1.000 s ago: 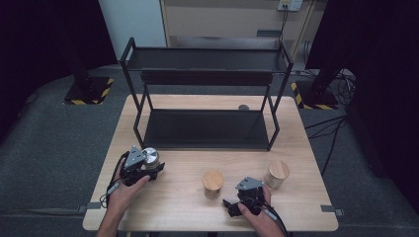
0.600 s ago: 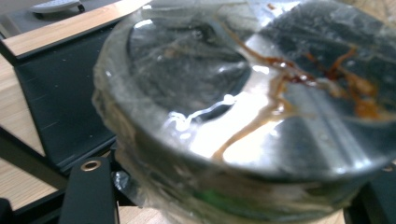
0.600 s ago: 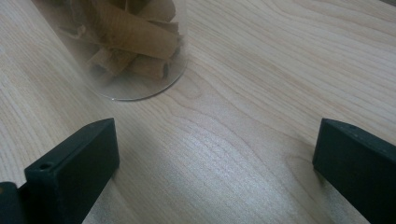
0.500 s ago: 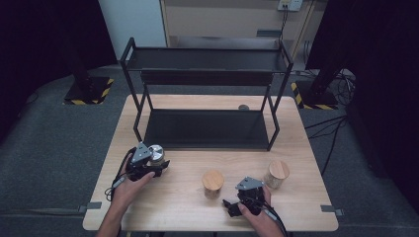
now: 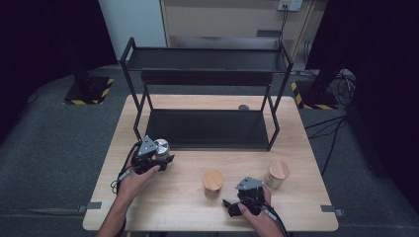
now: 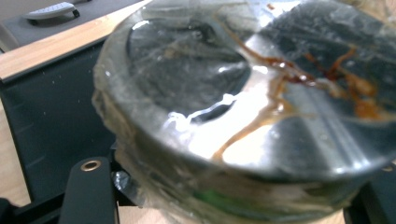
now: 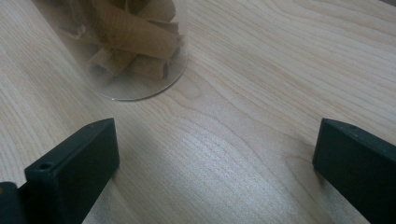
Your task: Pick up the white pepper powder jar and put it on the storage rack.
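Your left tongs are clamped on the silver-lidded jar, and over the last second you have carried it from the open table toward the front edge of the black rack; it now sits just beside the lower shelf. That reads as a placement under way. Your right tongs stand wide and empty, resting by the cork-lidded jar, with another cork-lidded jar nearby.

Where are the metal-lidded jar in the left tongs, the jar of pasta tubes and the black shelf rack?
metal-lidded jar (image 6: 261, 112), left gripper view, on its shiny lid.
jar of pasta tubes (image 7: 135, 42), right gripper view, on its glass wall.
black shelf rack (image 5: 207, 128), high view, on its lower shelf.
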Motion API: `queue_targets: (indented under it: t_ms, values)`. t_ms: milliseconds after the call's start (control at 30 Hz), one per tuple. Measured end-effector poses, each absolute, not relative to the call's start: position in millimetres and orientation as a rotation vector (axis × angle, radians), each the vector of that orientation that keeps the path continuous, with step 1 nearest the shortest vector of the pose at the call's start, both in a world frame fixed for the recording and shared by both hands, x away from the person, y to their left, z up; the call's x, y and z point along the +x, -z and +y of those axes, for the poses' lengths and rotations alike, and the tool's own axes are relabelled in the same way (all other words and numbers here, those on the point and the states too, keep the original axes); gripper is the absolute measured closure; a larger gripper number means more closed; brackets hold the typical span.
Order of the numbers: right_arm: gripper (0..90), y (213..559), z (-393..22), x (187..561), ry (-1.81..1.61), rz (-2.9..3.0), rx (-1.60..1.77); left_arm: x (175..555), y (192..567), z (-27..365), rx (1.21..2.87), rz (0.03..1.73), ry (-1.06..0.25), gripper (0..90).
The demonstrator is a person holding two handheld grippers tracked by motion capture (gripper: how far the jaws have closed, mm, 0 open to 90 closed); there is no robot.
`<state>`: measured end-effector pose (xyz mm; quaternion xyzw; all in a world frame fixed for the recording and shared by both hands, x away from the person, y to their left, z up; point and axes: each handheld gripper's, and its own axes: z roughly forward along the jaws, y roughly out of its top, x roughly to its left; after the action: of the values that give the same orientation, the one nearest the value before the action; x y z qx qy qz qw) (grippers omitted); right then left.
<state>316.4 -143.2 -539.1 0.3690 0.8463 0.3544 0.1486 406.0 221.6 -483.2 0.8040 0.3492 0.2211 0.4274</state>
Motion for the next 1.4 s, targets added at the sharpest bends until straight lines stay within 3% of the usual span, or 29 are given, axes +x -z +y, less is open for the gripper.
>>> queue_targets:
  t_ms: [1400]
  values:
    - [0.4, 539.1, -143.2, 316.4, -1.02, 2.434, 1.06, 494.9, 467.9, 171.5, 2.031, 0.88, -0.576, 30.0]
